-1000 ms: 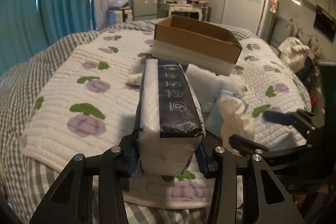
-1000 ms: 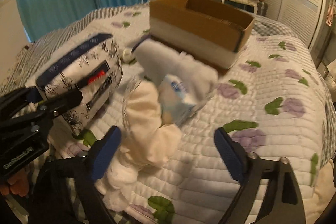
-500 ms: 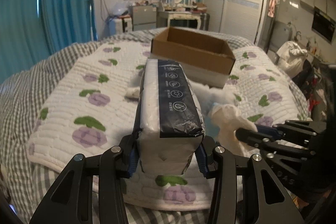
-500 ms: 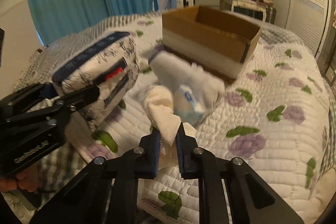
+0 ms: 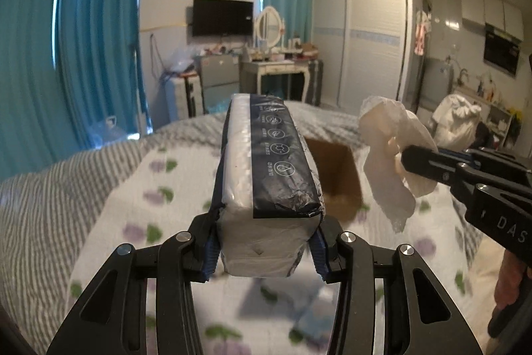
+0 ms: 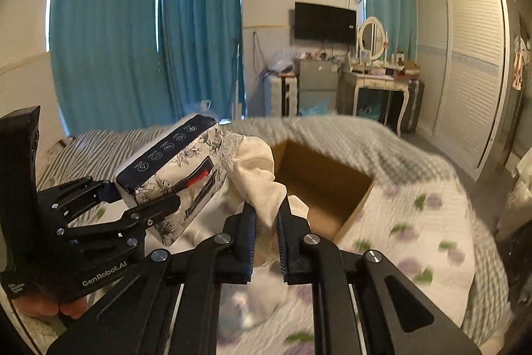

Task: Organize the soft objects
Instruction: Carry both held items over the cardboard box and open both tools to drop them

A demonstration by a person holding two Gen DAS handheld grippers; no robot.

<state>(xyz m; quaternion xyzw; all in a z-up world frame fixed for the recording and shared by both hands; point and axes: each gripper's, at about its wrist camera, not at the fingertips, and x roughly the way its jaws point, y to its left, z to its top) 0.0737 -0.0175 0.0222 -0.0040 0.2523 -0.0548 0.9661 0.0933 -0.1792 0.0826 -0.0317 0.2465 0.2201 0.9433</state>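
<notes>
Both loads now lifted clear of quilt: left gripper clamping tissue pack, right gripper pinching cream cloth, box drop likely next.

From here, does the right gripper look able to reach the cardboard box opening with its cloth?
Probably yes. The right gripper, shut on the cream cloth, sits just short of the open cardboard box, nothing between them; the tissue pack stays left.

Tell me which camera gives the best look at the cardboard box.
The right wrist view. There the cardboard box shows its open top, inner walls and near corner on the bed, past the cream cloth. In the left wrist view, the tissue pack hides most of the box.
</notes>
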